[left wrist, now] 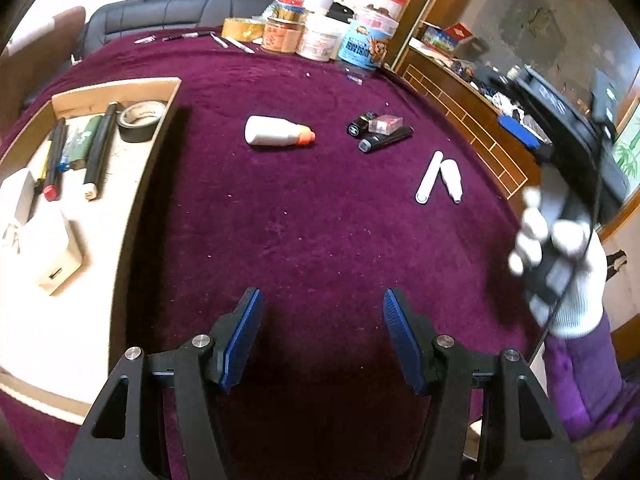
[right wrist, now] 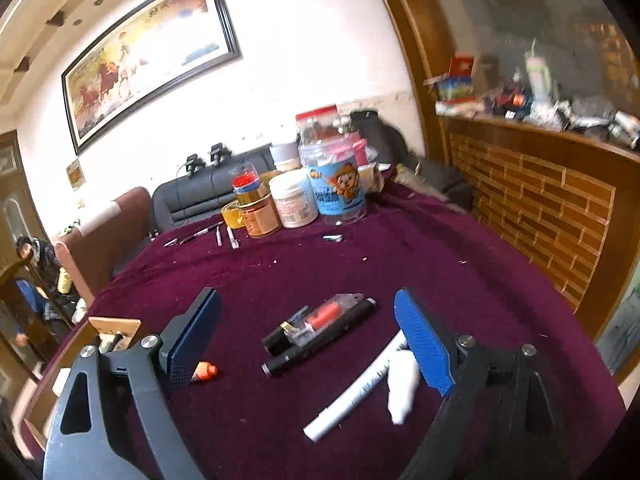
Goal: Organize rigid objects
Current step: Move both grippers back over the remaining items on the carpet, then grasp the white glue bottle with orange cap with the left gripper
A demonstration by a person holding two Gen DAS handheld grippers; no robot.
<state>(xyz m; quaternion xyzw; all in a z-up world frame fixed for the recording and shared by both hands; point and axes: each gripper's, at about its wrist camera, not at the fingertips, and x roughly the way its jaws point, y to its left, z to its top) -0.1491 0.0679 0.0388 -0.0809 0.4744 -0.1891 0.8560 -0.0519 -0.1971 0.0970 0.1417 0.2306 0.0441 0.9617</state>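
My left gripper (left wrist: 322,296) is open over bare purple cloth, nothing between its blue pads. Left of it a cardboard box (left wrist: 116,87) holds pens, a black tape roll (left wrist: 140,120) and a white charger (left wrist: 52,252). Further out lie a white bottle with an orange cap (left wrist: 276,132), a cluster of black tubes and a clear case (left wrist: 378,128), a white pen (left wrist: 429,178) and a white tube (left wrist: 452,180). My right gripper (right wrist: 306,300) is open above the black cluster (right wrist: 320,330), not touching it. White pen (right wrist: 352,396) and tube (right wrist: 402,388) lie by its right finger; the bottle's orange cap (right wrist: 206,372) shows behind its left finger.
Several jars (left wrist: 320,36) and a yellow tape roll (left wrist: 242,28) crowd the table's far edge, with loose pens (left wrist: 224,40) beside them. A wooden shelf unit (left wrist: 460,100) borders the right side. A white-gloved hand (left wrist: 560,264) holds the right gripper's handle.
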